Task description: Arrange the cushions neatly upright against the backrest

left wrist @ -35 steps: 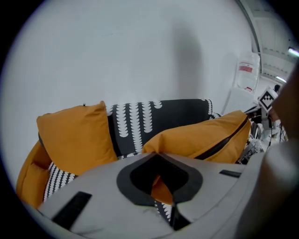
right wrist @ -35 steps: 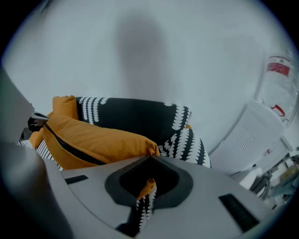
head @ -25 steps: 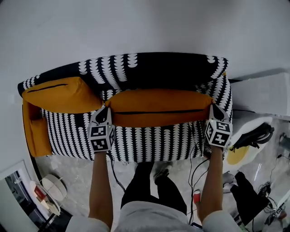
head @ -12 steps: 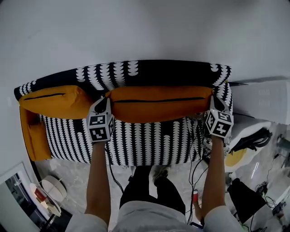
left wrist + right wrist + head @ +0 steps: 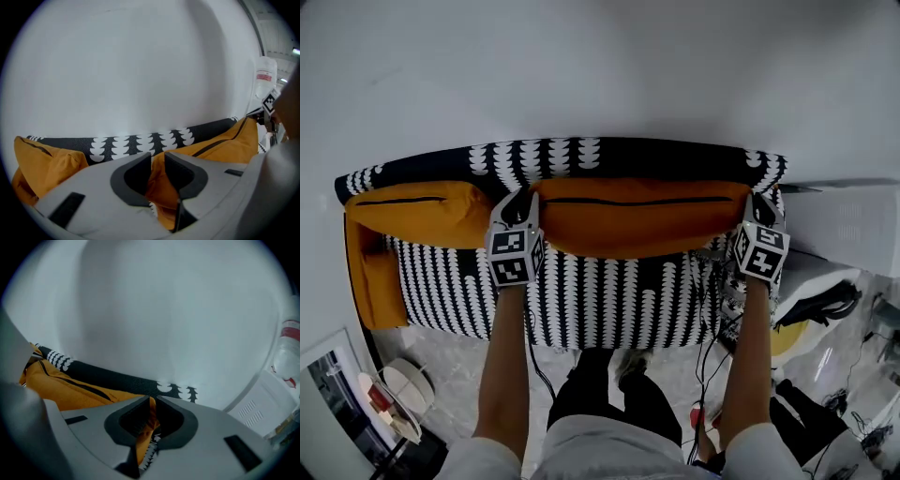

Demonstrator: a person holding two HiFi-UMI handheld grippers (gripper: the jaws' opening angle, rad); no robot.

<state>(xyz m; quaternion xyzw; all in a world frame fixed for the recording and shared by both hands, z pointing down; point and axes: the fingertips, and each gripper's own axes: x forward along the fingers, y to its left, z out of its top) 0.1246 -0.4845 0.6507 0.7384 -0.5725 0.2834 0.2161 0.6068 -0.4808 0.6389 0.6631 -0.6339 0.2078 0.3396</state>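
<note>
The sofa [image 5: 609,309] is covered in a black-and-white scallop print, and its backrest [image 5: 609,155] runs just under the white wall [image 5: 581,66]. The long cushion [image 5: 642,220] is orange and stands on its long edge against the backrest, covering the middle and the right part of it. The dark zip line along its top edge faces up.

The left gripper [image 5: 522,197] is at the end of this cushion nearer the backrest's middle, pointing down toward the backrest. Its jaws have just been opening. In the left gripper view they stand apart with the cushion's orange corner lying loosely in the gap, not pressed by the pads.

The right gripper [image 5: 759,202] is at the cushion's other end, by the backrest's right end. Its jaws are nearly together and pinch a thin fold of the orange fabric — in the right gripper view the fold fills the narrow slot between the pads.

A second cushion [image 5: 412,216], also orange with a dark zip line on top, leans at the backrest's left end. Its inner end is just beside the left gripper. Past the backrest's right end stands a white cabinet [image 5: 848,220].
</note>
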